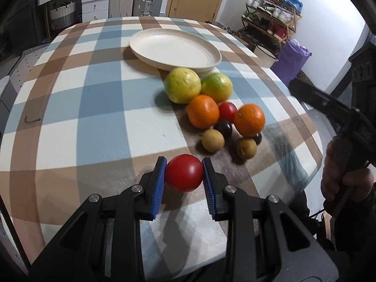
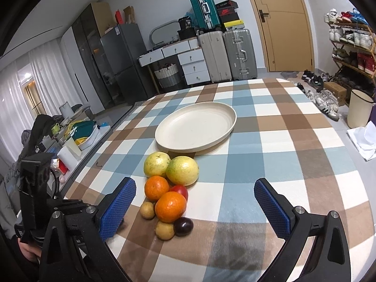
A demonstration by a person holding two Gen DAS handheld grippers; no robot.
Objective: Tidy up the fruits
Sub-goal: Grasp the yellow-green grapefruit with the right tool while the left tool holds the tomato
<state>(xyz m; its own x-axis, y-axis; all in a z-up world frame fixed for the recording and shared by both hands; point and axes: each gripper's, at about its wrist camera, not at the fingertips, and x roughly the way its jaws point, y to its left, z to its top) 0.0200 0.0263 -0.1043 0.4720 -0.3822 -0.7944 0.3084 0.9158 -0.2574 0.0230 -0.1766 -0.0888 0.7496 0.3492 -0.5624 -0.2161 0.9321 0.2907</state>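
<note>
Tongs of the left hand are clamped on a red tomato, held just off the checked desk near its front edge. Right tongs stand wide apart, empty, over the fruit pile. Step in hand looks like carrying the tomato; next it needs taking past the pile to the cream plate toward the far edge.

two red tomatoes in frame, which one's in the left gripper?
The loose one near the table's front edge: the left gripper has its blue pads shut on it. The other tomato sits untouched in the pile, wedged between the two oranges.
</note>
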